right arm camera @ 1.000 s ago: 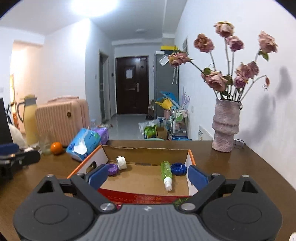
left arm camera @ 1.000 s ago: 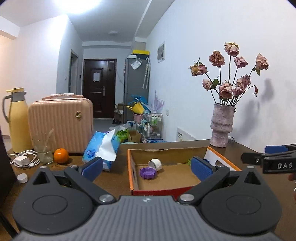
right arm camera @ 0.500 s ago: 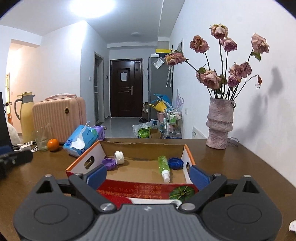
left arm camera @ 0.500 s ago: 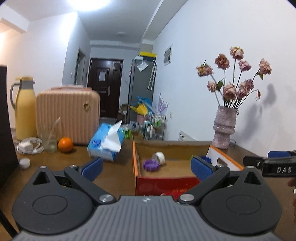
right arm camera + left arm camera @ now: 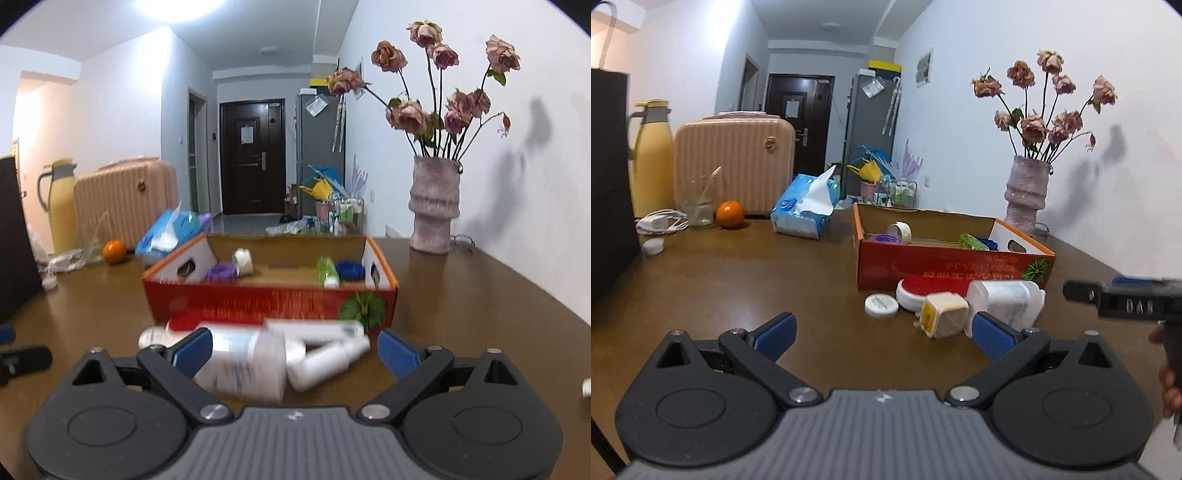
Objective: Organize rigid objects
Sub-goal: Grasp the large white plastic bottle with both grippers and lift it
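cardboard box (image 5: 269, 302) | holds purple cap (image 5: 221, 272), white cap (image 5: 243, 260), green bottle (image 5: 327, 271), blue cap (image 5: 350, 269)

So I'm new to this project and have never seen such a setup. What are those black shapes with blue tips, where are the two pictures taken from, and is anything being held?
There is no robot arm here. A person holds a hand tool in each hand, and each tool carries a camera looking forward along its two fingers. One picture comes from the left gripper, the other from the right gripper. The blue tips are the finger pads. Both grippers are open and hold nothing.

On the brown table stands a red cardboard box with a few caps and a small green bottle inside. In front of it lie loose items: a white bottle, a white lid, a red-topped round container and a small yellowish plug-like block. The right view is blurred, so its nearest items are hard to tell apart.
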### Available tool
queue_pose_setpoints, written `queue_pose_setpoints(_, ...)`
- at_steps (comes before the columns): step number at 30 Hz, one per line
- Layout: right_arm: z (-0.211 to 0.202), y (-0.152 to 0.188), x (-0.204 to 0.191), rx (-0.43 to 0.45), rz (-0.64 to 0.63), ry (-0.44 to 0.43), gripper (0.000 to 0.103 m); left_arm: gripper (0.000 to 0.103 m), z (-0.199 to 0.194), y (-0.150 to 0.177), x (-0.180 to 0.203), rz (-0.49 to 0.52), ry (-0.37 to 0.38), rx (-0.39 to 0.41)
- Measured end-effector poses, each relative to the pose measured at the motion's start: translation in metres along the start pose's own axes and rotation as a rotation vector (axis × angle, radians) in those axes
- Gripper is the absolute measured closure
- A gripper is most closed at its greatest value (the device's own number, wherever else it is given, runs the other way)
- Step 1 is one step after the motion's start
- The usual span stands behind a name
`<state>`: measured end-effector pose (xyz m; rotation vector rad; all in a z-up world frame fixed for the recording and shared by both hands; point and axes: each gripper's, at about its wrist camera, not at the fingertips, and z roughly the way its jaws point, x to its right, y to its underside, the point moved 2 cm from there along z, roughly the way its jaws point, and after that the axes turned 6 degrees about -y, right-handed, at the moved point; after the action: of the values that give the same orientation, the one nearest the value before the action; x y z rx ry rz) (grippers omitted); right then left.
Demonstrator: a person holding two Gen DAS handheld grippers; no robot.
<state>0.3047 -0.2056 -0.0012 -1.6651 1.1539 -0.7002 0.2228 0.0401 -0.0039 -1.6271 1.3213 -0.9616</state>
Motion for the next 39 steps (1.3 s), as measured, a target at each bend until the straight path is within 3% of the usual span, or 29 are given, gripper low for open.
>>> queue_pose_setpoints(5, -0.036, 0.048, -0.012, -0.001, -0.039, -0.049, 0.006, 0.0, -0.026, 0.032, -0.014, -0.034, 0.016, -0.07)
queue_pose_setpoints(9, -0.056, 0.073, -0.01, -0.047, 0.047, -0.055, 0.005, 0.0, -0.033, 0.042, -0.021, -0.019, 0.017, -0.104)
queue_pose_setpoints(14, -0.059, 0.07, -0.008, -0.066, 0.051, -0.024, 0.006, 0.0, -0.025, 0.029, -0.016, -0.024, 0.033, -0.074)
queue_pose_setpoints(23, -0.013, 0.031, 0.009, -0.076, 0.108, -0.058, 0.035, 0.002, 0.036, 0.004, 0.014, -0.075, 0.1, -0.134)
queue_pose_setpoints(26, 0.012, 0.016, 0.018, -0.083, 0.149, -0.1, 0.051, 0.019, 0.061, -0.014, 0.03, -0.105, 0.154, -0.131)
queue_pose_setpoints(28, 0.03, 0.006, 0.026, -0.082, 0.187, -0.125, 0.052, 0.031, 0.079, -0.024, 0.042, -0.121, 0.194, -0.136)
queue_pose_setpoints(33, 0.068, -0.011, 0.038, -0.083, 0.254, -0.179, 0.061, 0.044, 0.122, -0.038, 0.07, -0.148, 0.274, -0.169)
queue_pose_setpoints(36, 0.087, -0.012, 0.043, -0.099, 0.315, -0.227, 0.071, 0.066, 0.142, -0.033, 0.078, -0.16, 0.312, -0.221)
queue_pose_setpoints(39, 0.094, -0.009, 0.051, -0.102, 0.393, -0.271, 0.073, 0.068, 0.147, -0.029, 0.076, -0.196, 0.341, -0.235)
